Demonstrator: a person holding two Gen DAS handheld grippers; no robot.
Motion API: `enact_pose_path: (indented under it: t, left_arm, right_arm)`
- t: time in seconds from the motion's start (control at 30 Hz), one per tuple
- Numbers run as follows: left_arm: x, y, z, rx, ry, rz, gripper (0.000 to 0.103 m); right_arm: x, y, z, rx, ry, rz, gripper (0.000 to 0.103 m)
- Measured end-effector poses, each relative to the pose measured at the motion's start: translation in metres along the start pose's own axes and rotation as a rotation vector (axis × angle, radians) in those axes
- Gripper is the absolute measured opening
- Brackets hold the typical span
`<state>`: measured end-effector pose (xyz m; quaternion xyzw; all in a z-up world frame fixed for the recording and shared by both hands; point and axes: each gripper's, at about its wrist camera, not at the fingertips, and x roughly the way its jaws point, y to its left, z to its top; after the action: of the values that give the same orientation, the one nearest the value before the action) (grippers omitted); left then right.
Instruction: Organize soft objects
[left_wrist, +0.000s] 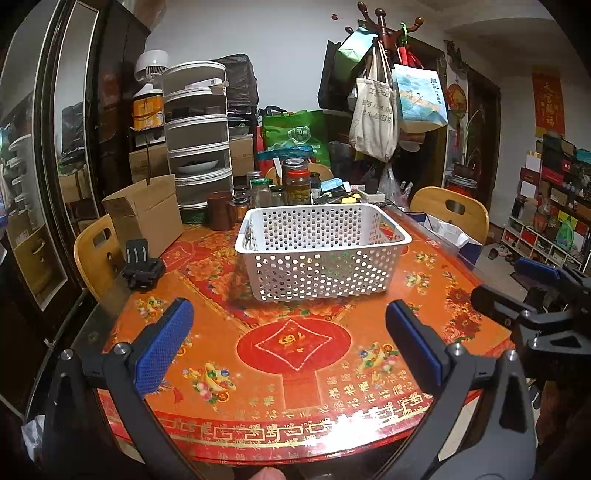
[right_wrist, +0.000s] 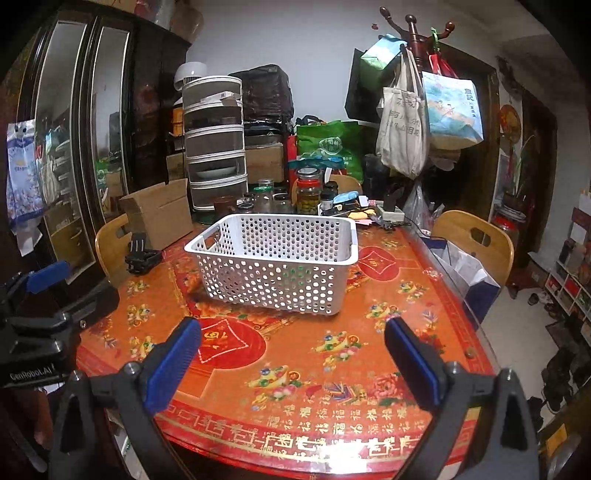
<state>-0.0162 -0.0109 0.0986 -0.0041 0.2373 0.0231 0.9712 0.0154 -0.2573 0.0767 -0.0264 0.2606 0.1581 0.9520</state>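
A white perforated plastic basket (left_wrist: 321, 251) stands on the red patterned round table (left_wrist: 295, 369); something green shows faintly through its holes. It also shows in the right wrist view (right_wrist: 275, 264). My left gripper (left_wrist: 288, 325) is open and empty, held over the table's near part, short of the basket. My right gripper (right_wrist: 291, 343) is open and empty, also short of the basket. The right gripper shows at the right edge of the left wrist view (left_wrist: 535, 295); the left gripper shows at the left edge of the right wrist view (right_wrist: 40, 295).
A small black object (left_wrist: 142, 267) lies at the table's left edge. A cardboard box (left_wrist: 147, 214), glass jars (left_wrist: 295, 184) and a stacked food cover (left_wrist: 199, 140) crowd the far side. Wooden chairs (left_wrist: 450, 210) stand around the table. A coat rack with bags (left_wrist: 384, 110) stands behind.
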Motion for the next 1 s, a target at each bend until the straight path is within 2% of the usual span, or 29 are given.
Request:
enact_pose_path:
  t: [0.37,1.0]
  left_arm:
    - [0.006,0.008,0.000,-0.030,0.025,-0.006,0.103]
    - [0.010,0.004,-0.001,-0.025,0.027,-0.007,0.103]
  right_arm:
    - [0.004,0.000,-0.002,0.009,0.013,0.002,0.099]
    - [0.003,0.003,-0.003,0.000,0.004,0.004,0.099]
